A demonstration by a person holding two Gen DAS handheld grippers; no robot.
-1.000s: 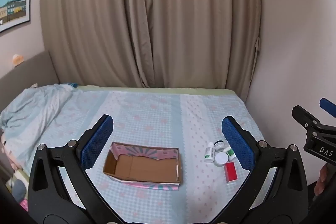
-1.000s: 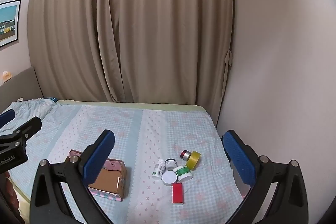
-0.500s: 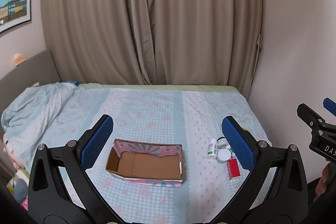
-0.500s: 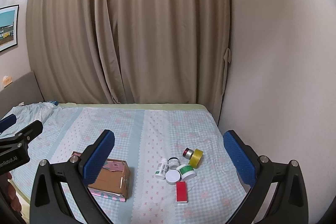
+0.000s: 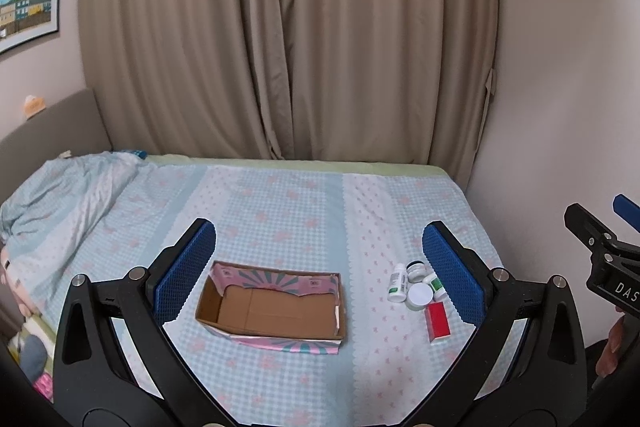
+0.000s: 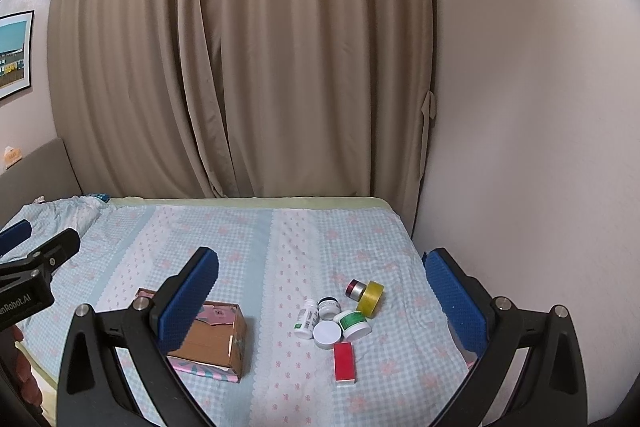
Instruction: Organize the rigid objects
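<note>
Cardboard box point(image 5: 272, 307) sits open and empty on the bed; the jars, white pill bottle point(image 6: 306, 318) and red box point(image 6: 344, 363) cluster to its right, ahead of the right gripper point(image 6: 320, 291), the nearer one. It and the left gripper point(image 5: 320, 267) hang spread wide, holding nothing.

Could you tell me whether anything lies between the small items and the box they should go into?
Nothing visible does. Only bare bedsheet separates the item cluster from the open box, which looks empty. Both grippers, left and right, hover open above the bed.
</note>
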